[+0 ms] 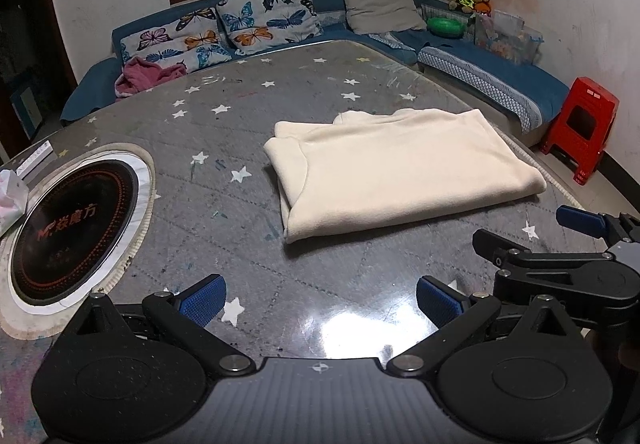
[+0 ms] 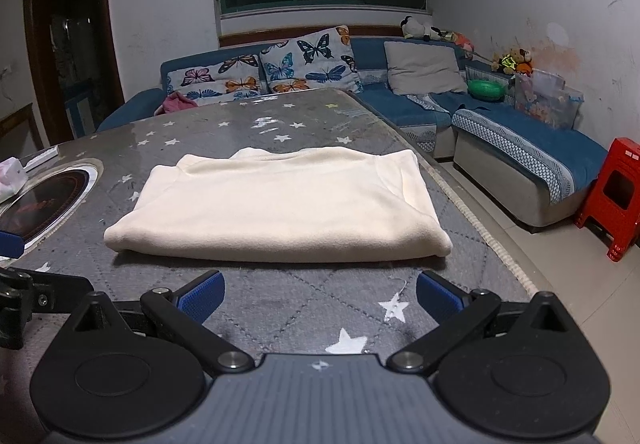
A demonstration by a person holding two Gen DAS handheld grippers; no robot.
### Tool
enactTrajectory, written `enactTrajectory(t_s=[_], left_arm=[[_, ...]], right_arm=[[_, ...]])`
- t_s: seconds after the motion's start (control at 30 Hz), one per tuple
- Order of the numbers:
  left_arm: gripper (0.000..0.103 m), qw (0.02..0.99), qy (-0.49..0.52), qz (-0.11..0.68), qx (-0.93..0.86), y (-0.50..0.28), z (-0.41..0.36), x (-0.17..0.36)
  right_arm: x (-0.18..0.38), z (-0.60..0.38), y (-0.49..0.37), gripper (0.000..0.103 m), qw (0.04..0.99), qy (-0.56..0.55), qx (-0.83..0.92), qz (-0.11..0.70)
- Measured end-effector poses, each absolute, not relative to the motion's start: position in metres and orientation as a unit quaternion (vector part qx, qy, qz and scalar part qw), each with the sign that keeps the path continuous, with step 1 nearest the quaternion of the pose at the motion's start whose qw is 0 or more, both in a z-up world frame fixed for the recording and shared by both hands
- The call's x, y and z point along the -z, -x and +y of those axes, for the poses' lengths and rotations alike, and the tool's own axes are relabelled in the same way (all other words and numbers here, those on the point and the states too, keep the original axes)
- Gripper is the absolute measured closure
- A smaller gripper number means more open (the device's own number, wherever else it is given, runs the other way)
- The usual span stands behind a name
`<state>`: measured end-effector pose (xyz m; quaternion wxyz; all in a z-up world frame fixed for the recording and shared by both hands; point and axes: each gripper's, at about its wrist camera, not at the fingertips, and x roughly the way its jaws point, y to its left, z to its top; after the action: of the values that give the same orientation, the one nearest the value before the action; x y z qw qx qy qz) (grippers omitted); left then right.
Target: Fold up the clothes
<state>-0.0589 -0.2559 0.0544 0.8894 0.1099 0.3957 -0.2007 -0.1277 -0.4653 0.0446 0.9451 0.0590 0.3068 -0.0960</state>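
A cream fleece garment (image 1: pixel 400 171) lies folded into a flat rectangle on the grey star-patterned table (image 1: pixel 240 115). It also shows in the right wrist view (image 2: pixel 280 207), just ahead of the fingers. My left gripper (image 1: pixel 320 300) is open and empty, low over the near part of the table, short of the garment. My right gripper (image 2: pixel 320 298) is open and empty, close to the garment's near edge. The right gripper also shows at the right edge of the left wrist view (image 1: pixel 560 244).
A round black induction hob (image 1: pixel 72 228) is set into the table at the left, with a crumpled bag (image 1: pixel 10 199) beside it. A blue sofa (image 1: pixel 500 71) with butterfly cushions (image 1: pixel 264 11) wraps the far side. A red stool (image 1: pixel 580 127) stands on the floor at right.
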Motion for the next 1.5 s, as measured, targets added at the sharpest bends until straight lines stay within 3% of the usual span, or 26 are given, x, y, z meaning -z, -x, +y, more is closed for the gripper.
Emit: enactTrajectory(t_s=[1.5], left_arm=[[0.000,0.879,-0.115,0.418,0.198,0.037,-0.266,-0.040]], right_arm=[[-0.038,-0.471,0.107,0.000,0.941,-0.062,0.095,0.318]])
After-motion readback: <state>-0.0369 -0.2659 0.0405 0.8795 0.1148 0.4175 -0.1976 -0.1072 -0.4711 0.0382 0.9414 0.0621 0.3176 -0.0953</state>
